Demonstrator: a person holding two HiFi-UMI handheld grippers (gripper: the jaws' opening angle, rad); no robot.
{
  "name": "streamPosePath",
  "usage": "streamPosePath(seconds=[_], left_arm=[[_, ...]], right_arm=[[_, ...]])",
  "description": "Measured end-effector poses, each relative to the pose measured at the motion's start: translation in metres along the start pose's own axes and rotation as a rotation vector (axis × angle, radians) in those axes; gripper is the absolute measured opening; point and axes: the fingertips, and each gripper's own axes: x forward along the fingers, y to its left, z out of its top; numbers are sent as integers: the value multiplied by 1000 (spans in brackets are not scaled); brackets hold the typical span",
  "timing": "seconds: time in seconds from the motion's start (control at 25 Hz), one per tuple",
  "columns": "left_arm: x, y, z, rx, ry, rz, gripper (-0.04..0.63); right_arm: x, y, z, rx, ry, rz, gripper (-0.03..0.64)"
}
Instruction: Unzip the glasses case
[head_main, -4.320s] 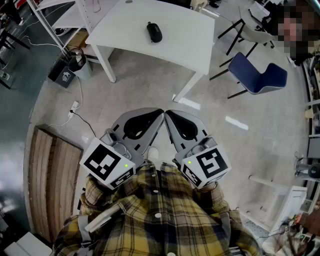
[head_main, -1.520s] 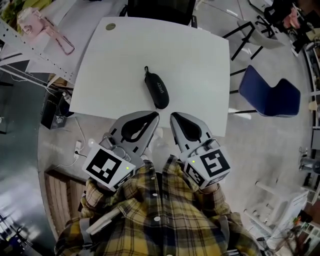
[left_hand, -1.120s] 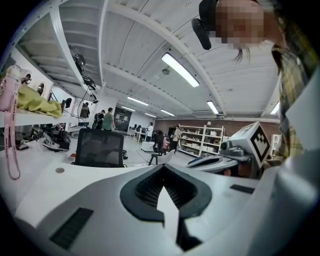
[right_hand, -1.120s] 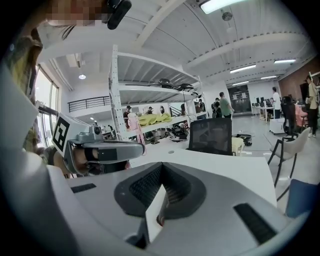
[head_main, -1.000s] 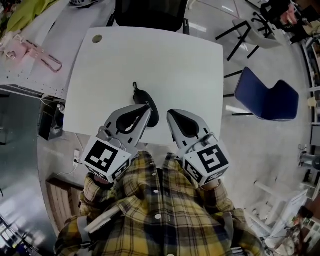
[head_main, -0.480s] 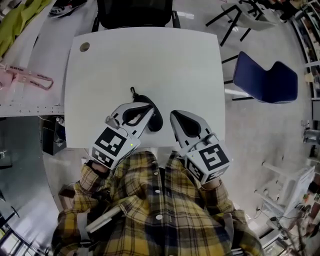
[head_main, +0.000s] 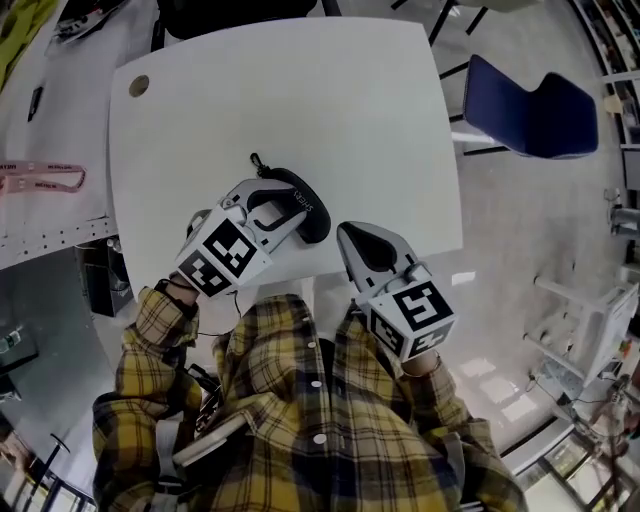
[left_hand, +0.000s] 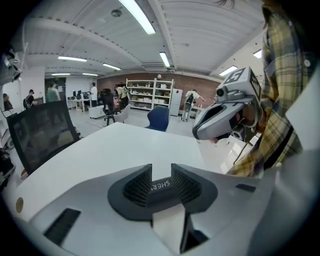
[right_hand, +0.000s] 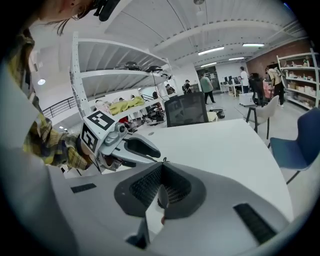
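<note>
— What worries you from here?

— The grip, mostly. The left gripper (head_main: 285, 205) has its jaws apart. The black oval zip-up glasses case (head_main: 315, 222) shows in the gap between them, lettering and all in the left gripper view. I can't see the pads pressing on it. If those jaws close off-centre on that rounded shell, I'd guess it squirts out sideways across the smooth white table (head_main: 330, 110).

— And the zip?

— That's the other risk. The right gripper (head_main: 347, 232) is closed on nothing, jaws meeting tip to tip. It sits lower right of centre in the head view, near the table's front edge, close beside the case but not touching it. It has to open and pinch a small puller. I think the little black loop (head_main: 258, 163) at the case's upper-left end belongs to it, though it's too small to be sure. Miss it, or tug before the case is pinned, and the whole thing likely drags along.

— Where's the case exactly?

— Just left of centre in the head view, lying diagonally on the table. Its middle is under the left gripper and its lower-right end pokes out past the jaws.
</note>
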Motion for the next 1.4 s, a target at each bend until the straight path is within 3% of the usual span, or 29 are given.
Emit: streamPosePath(seconds=[0.12,0.32,0.64,0.88,1.28,1.4], left_arm=[[10,-3,-19,82,69,-55,134],[21,-9,-45,301,157,-126,166],[35,-13,-58,447,216,-195,236],[44,-12,-75,614,292,-253,253],[46,-13,-76,611,200,-260,255],[46,-15,-76,611,195,-264,255]], right_arm=[[5,2,-17,48,32,7,-2],[13,6,-44,95,82,13,-2],[23,9,-78,137,170,15,-2],[35,16,-100,169,223,36,-2],[61,7,-149,144,348,9,2],[67,9,-157,114,338,10,68]])
